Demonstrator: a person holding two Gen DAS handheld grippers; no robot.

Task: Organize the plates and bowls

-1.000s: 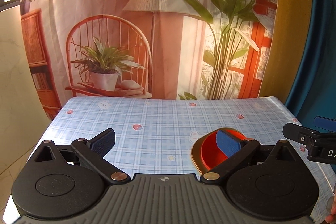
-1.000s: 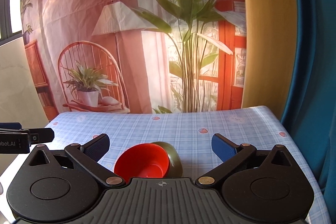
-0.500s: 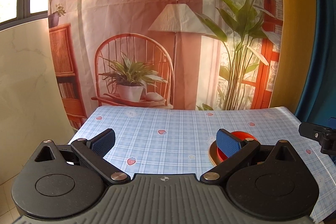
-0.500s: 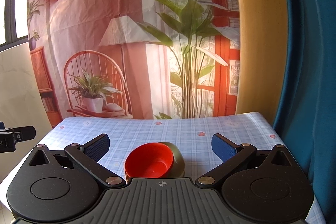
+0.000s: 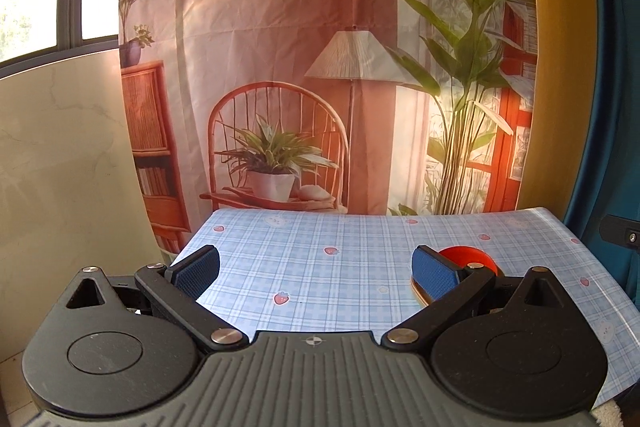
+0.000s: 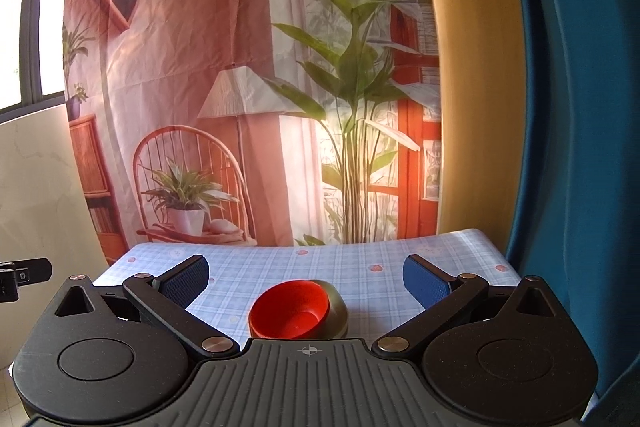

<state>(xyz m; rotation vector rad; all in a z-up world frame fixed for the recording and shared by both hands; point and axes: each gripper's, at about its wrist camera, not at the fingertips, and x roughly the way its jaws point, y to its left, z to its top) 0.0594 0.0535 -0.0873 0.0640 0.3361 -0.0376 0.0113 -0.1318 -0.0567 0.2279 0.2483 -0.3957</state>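
Observation:
A red bowl sits on an olive-gold plate on the blue plaid tablecloth. In the right wrist view the stack lies low between my right gripper's open fingers, close to the camera body. My right gripper holds nothing. In the left wrist view the red bowl and the plate's edge show partly behind the right fingertip. My left gripper is open and empty, back from the table's left part.
The tablecloth covers a small table that ends at a printed backdrop. A blue curtain hangs on the right. A pale wall panel stands on the left. The other gripper's tip shows at the right edge.
Both grippers have drawn back and risen from the table, so the bowl and plate look smaller and farther. The left view has swung left. Both stay open.

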